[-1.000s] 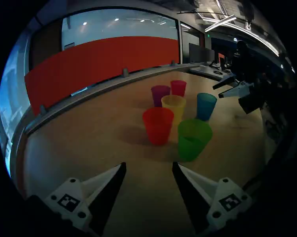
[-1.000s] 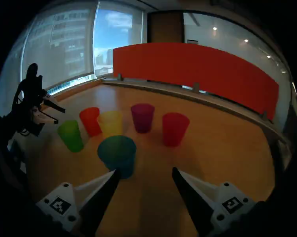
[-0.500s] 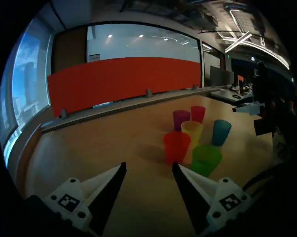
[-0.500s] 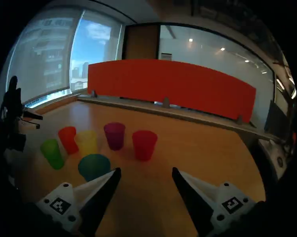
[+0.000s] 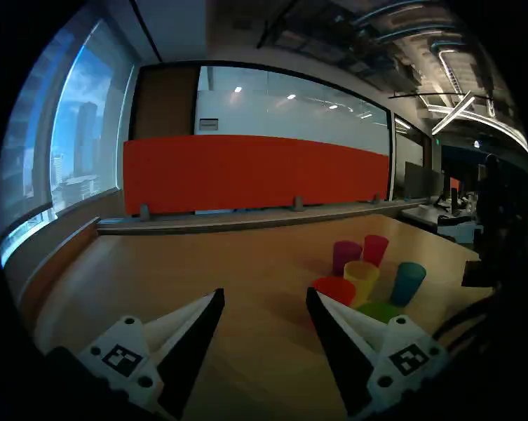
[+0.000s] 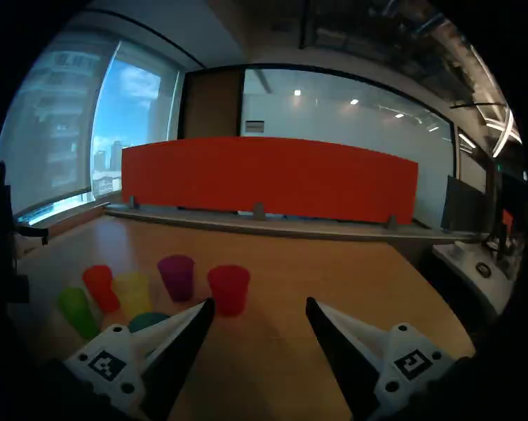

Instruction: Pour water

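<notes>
Behind the wooden worktop [image 5: 193, 266] runs a long orange-red partition panel [image 5: 256, 172], with tall windows [image 5: 67, 175] beside it. My left tongs [image 5: 264, 295] hang released over bare wood, gripping nothing; my right tongs [image 6: 259, 303] are likewise spread and empty. 6 translucent plastic cups stand clustered upright on the worktop: orange-red cup [image 5: 332, 286] and green cup [image 5: 381, 311] nearest the left tongs, then yellow cup [image 5: 362, 274], teal cup [image 5: 408, 281], purple cup [image 5: 346, 254] and crimson cup [image 5: 375, 248]. In the right gripper view the teal cup peeks from behind one finger.
</notes>
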Motion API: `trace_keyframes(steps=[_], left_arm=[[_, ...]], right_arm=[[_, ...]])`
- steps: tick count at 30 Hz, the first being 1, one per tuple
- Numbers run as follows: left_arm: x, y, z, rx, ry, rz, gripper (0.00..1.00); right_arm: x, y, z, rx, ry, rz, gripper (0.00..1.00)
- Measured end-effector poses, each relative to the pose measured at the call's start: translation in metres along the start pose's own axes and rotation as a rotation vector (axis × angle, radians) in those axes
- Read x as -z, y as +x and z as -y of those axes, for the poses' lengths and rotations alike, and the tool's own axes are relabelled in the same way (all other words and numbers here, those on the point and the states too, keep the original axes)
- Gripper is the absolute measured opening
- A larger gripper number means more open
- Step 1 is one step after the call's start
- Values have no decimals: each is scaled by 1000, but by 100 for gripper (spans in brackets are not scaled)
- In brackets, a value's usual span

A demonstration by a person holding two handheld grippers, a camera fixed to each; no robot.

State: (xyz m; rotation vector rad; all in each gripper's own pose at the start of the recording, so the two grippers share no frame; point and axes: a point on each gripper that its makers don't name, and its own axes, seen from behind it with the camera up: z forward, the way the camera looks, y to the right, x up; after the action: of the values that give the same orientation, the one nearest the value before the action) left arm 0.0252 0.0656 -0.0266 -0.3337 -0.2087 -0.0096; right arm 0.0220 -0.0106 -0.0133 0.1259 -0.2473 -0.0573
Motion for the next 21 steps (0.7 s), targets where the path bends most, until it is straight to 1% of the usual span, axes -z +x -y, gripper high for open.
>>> trace_keyframes(steps=[5,9,14,21], left_arm=[[1,9,4,36,38,-37,86],[1,16,5,42,65,-62,86],[1,27,8,41,113,-110,86],[1,36,9,27,158,-156,86]], right_arm=[[1,15,-5,-37,-49,-59,100],[3,28,-8,-50,-79,-111,100],[7,40,-9,-43,-113,-167,100],[9,48,-5,-22,-141,-218,100]])
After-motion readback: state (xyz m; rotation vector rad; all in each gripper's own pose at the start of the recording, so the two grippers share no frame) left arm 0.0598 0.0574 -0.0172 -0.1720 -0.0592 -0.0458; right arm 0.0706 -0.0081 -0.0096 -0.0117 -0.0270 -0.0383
